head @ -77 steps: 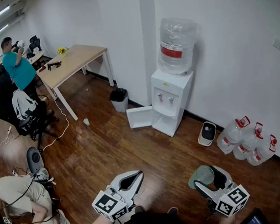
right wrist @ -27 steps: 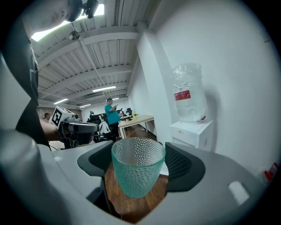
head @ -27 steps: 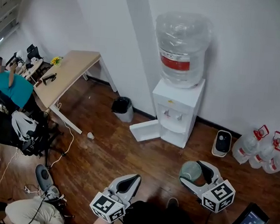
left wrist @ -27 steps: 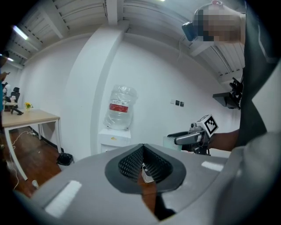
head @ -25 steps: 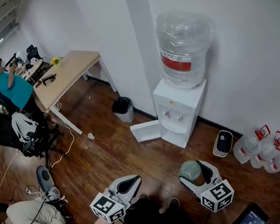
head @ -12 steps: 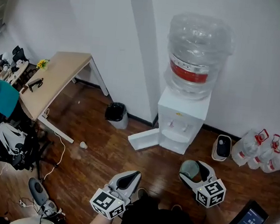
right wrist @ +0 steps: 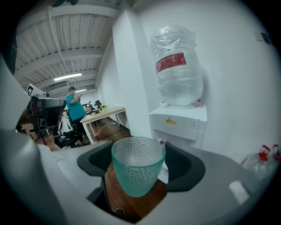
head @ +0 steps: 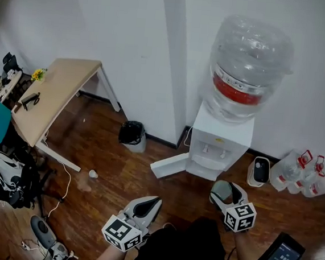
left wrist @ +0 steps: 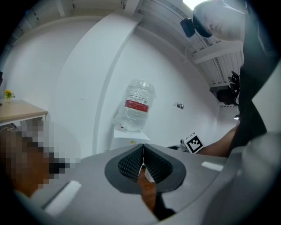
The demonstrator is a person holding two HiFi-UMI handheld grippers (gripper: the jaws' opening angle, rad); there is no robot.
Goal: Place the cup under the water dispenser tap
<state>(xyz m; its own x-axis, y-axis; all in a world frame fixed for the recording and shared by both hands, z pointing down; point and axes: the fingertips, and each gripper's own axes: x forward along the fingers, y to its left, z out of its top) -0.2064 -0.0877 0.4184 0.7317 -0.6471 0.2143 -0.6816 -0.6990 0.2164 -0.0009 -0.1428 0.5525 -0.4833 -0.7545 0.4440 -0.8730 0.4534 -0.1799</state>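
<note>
A teal dimpled glass cup [right wrist: 137,176] stands upright between the pads of my right gripper [right wrist: 140,159], which is shut on it. In the head view the cup [head: 222,190] and right gripper [head: 225,194] hover over the wood floor just in front of the white water dispenser [head: 220,139]. The dispenser's two taps [head: 213,151] sit in a recess under its big clear bottle [head: 246,66]. My left gripper [head: 144,207] is lower left, shut and empty; in its own view the pads [left wrist: 131,162] meet.
The dispenser's lower door [head: 167,166] hangs open toward the left. A black bin [head: 133,135] stands at the wall; a small white device [head: 259,171] and spare water jugs [head: 309,175] lie right. A wooden table [head: 54,96] is far left, a tablet [head: 281,259] bottom right.
Both grippers and the head camera have moved closer to the dispenser, which now looms larger. The right gripper still holds the cup; the left stays shut.
</note>
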